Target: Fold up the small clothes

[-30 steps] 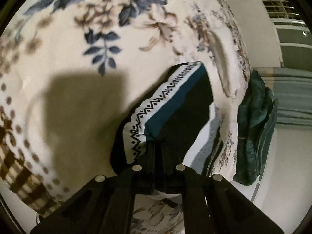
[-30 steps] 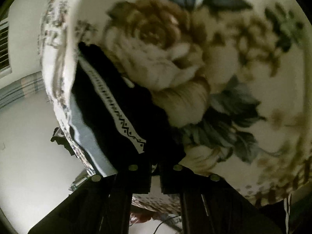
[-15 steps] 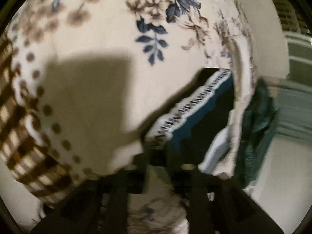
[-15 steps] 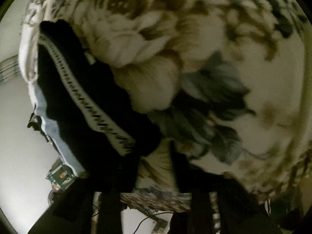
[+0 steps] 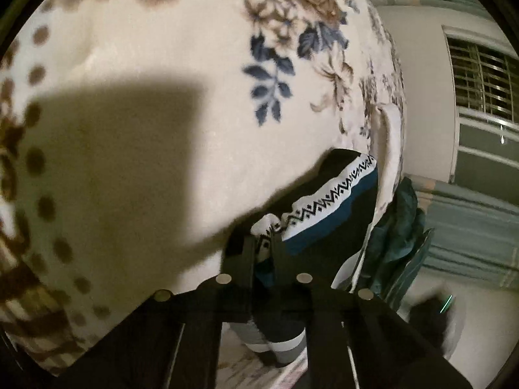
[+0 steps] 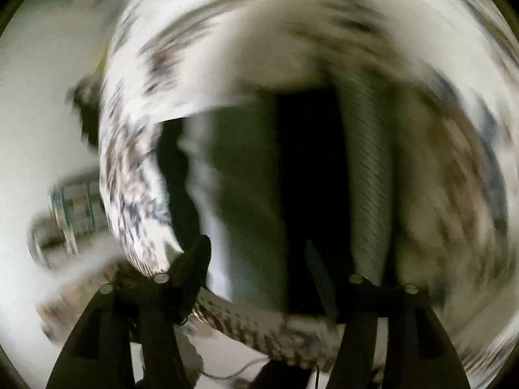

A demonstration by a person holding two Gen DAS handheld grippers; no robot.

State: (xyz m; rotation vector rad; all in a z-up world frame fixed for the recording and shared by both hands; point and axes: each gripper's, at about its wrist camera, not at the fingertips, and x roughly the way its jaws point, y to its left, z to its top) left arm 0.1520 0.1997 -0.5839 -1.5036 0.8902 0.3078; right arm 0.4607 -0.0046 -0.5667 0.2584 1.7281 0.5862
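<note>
Left tool (image 5: 263, 253) pinches a folded garment (image 5: 327, 214) at the edge of a floral blanket (image 5: 146, 97).

The soft, light knit looks limp and apt to sag, so a hold on its patterned band corner seems best. The left tool's jaws stand nearly closed on that corner. The right tool (image 6: 259, 278) is spread wide, gripping nothing, with the garment (image 6: 253, 194) just ahead through heavy blur.

A home bedroom. A plush floral blanket (image 5: 194, 103) spreads ahead of the left gripper. A barred window (image 5: 483, 74) sits to its upper right.
</note>
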